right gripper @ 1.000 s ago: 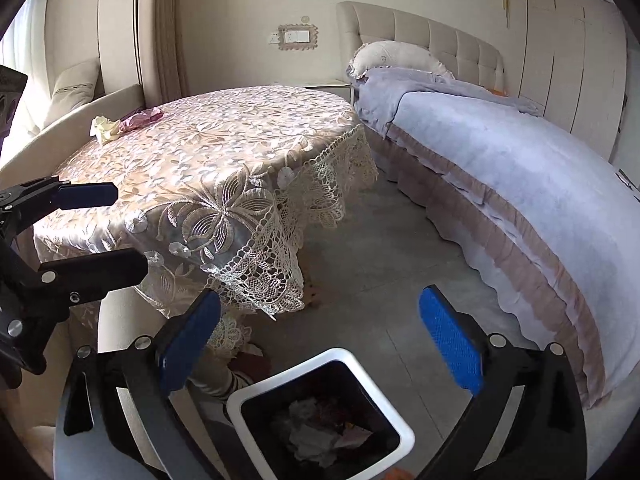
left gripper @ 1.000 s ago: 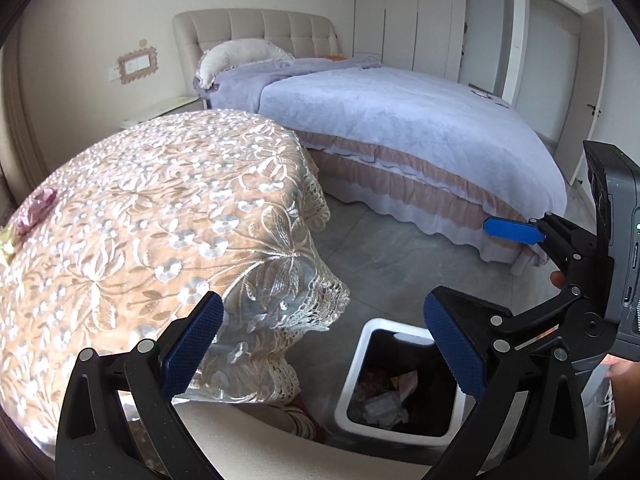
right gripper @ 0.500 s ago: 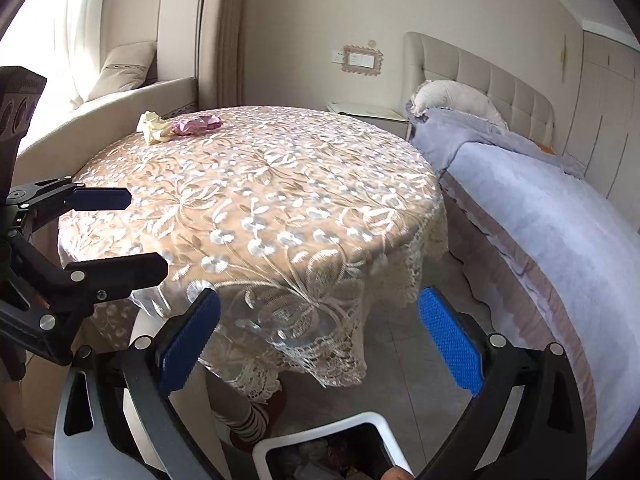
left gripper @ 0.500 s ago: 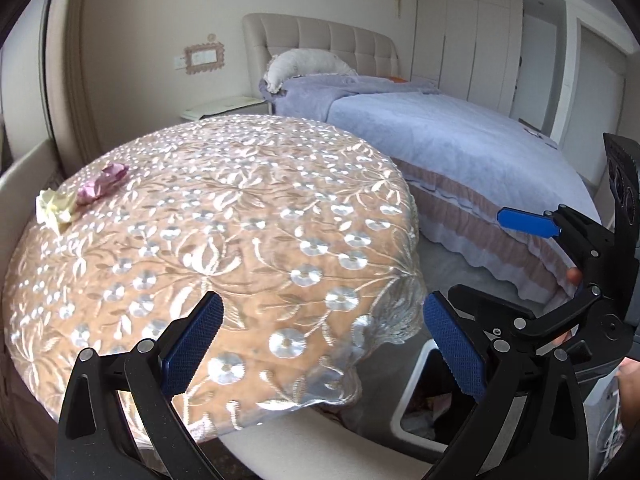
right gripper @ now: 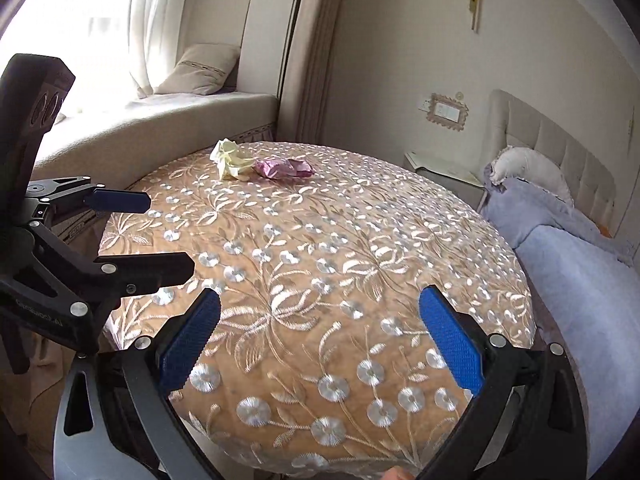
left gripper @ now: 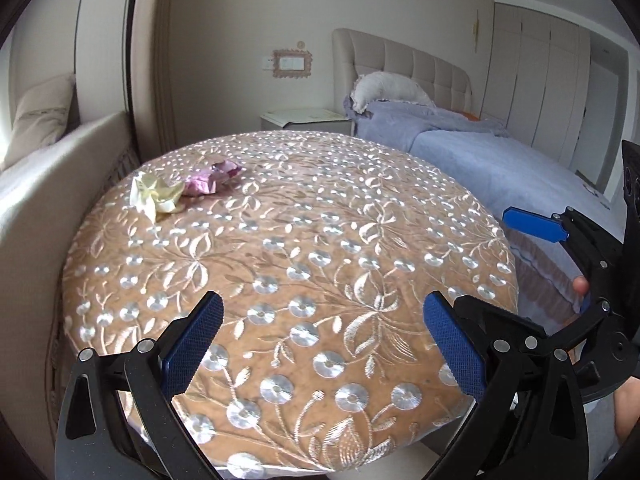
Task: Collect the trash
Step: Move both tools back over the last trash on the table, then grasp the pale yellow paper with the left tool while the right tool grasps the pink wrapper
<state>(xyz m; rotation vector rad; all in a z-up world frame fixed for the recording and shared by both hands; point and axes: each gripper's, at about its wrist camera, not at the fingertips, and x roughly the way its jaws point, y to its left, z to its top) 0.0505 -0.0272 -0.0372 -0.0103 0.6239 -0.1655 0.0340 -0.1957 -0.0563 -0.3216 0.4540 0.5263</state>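
Bedroom setting: a round bench [left gripper: 304, 264] under a tan embroidered tablecloth [right gripper: 320, 264] fills the middle of both views. To its left runs a cushioned window seat [right gripper: 168, 120] carrying a beige pillow [right gripper: 200, 69], with a sheer curtain [right gripper: 148, 20] at the bright window.

On the far left portion of the bench lie two pieces of trash. The crumpled pale yellow paper [left gripper: 154, 194] sits furthest left, close to the bench edge. The crumpled pink wrapper [left gripper: 208, 180] lies just beside it on its right; whether the two touch cannot be told. Both rest on the tablecloth, well apart from either tool.

The left hand-held gripper [left gripper: 320, 340] hovers over the near edge of the bench, its blue-padded fingers [left gripper: 192, 344] spread wide with nothing between them. The right hand-held gripper [right gripper: 320, 338] hovers alongside it over the near edge, likewise spread wide and holding nothing. Each tool appears at the margin of the other's view, jaws apart.

Beyond the bench stands a white nightstand [left gripper: 306, 120] against the wall, below a framed wall switch [left gripper: 292, 63]. To the right is a bed [left gripper: 500, 160] with a tufted beige headboard [left gripper: 400, 64], a white pillow [left gripper: 390, 88] and a lavender bedspread [right gripper: 580, 280]. Pale wardrobe doors [left gripper: 552, 80] line the far right wall.
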